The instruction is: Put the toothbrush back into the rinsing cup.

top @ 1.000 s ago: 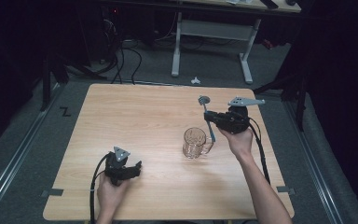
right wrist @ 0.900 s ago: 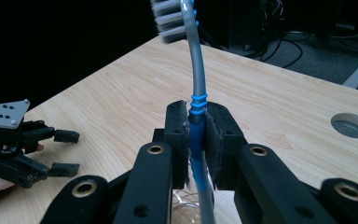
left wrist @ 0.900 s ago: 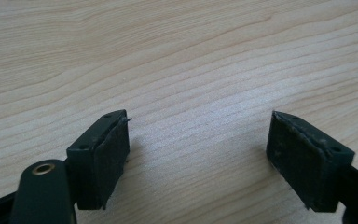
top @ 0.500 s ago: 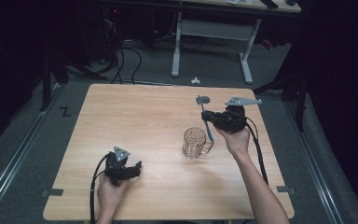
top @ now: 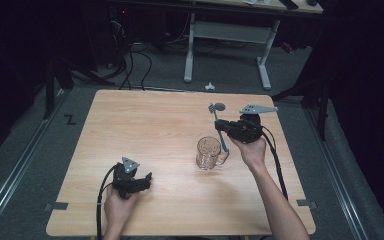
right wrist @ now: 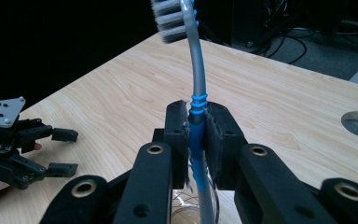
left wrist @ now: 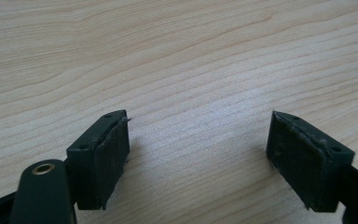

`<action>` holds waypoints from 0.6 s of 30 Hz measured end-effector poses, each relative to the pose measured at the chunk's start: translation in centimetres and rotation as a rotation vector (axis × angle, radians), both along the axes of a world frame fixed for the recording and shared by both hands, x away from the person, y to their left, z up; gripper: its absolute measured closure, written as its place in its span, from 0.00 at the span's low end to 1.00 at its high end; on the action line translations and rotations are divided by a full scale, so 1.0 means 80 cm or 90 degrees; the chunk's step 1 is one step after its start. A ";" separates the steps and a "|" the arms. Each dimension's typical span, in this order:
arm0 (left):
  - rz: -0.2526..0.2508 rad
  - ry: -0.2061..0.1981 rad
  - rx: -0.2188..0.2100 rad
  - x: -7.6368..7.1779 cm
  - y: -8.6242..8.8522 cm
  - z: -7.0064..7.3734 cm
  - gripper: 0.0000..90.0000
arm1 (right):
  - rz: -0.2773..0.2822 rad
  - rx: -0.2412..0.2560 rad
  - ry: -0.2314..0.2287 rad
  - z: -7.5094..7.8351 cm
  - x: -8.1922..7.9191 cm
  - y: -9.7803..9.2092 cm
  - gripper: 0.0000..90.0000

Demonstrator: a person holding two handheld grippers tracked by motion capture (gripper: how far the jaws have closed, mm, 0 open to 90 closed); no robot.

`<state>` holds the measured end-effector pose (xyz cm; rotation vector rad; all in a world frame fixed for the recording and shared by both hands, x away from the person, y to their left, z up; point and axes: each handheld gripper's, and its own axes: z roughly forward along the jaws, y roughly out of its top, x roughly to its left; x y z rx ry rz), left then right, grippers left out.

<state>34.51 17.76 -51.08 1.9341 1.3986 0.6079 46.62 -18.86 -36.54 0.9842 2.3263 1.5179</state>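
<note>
The right hand-held gripper (top: 228, 129) is clamped on a toothbrush (top: 219, 125), holding it above the worktop (top: 145, 125) just beside the glass mug (top: 208, 153). In the right gripper view the jaws of this hand-held gripper (right wrist: 196, 140) press from both sides on the blue ribbed part of the toothbrush (right wrist: 196, 84) handle; the grey neck curves up from there to the bristle head at the top edge of that view. The lower end of the handle runs down past the jaws toward the rim of the glass mug (right wrist: 186, 207), which lies directly beneath; whether the tip is inside the mug cannot be told. In the high view the toothbrush stands tilted, its head on the far side of the mug and its lower end at the mug's handle side.

The glass mug stands upright on the worktop, right of centre.

The left hand-held gripper (top: 145, 181) rests low at the near edge of the worktop, well apart from the mug, to its left. Its jaws stand wide apart with nothing between them; in the left gripper view (left wrist: 198, 163) bare wood grain shows in the gap.
</note>
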 end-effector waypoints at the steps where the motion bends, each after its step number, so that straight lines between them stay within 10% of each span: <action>1: 0.000 0.000 0.000 0.000 0.000 0.000 0.24 | 0.000 0.000 0.001 0.000 0.000 0.000 0.89; 18: 0.000 0.000 0.000 0.000 0.000 0.000 0.24 | -0.007 -0.006 0.011 -0.006 -0.002 -0.011 0.89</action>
